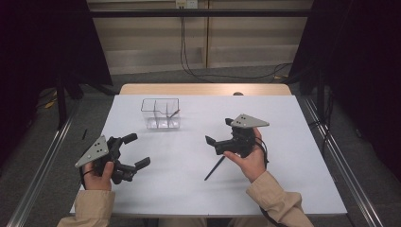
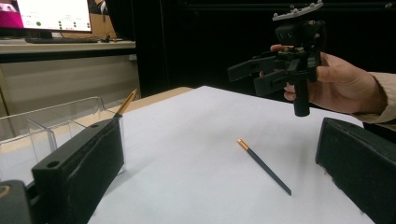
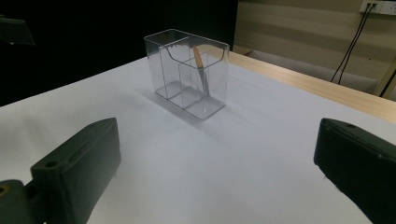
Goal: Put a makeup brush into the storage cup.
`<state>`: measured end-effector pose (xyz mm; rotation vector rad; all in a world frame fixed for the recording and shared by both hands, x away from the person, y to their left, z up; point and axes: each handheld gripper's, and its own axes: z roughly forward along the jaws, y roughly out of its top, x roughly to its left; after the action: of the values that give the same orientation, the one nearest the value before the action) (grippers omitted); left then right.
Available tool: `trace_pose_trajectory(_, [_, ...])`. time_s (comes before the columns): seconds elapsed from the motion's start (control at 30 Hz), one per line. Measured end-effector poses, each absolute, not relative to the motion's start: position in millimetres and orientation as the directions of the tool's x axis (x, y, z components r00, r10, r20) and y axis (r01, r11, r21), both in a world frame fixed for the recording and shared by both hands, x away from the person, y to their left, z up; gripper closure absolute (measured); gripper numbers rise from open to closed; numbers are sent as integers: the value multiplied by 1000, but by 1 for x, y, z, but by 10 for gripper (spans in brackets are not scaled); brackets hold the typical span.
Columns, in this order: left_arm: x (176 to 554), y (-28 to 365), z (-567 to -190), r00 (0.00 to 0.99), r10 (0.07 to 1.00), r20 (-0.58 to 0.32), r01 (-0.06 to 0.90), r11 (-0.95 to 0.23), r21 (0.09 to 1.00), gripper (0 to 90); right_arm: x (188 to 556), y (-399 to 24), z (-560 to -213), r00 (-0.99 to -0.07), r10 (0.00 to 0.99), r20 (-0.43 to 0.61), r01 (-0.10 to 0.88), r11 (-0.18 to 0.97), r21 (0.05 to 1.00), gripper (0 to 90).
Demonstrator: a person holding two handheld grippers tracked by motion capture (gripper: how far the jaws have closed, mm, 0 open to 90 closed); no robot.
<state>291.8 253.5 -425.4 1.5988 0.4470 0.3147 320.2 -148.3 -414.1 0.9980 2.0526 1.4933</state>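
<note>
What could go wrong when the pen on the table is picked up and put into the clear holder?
The pen is thin and lies flat on the white table, so the open right gripper could scrape the surface or flick it away. The clear holder looks light and has narrow compartments with one pen already leaning inside; a poorly aimed insertion might tip it or push it.

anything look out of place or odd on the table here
One dark pencil lies loose on the white table, near the right gripper, while another pencil stands tilted in the clear organizer. Nothing looks spilled or damaged. Both grippers are open and empty.
</note>
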Motion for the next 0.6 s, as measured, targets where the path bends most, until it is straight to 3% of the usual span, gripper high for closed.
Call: trace_pose_trajectory(0.6, [292, 254, -426, 885, 461, -65, 98, -48, 994, 9, 329, -142, -417, -649, 757, 73, 388, 247, 888, 3])
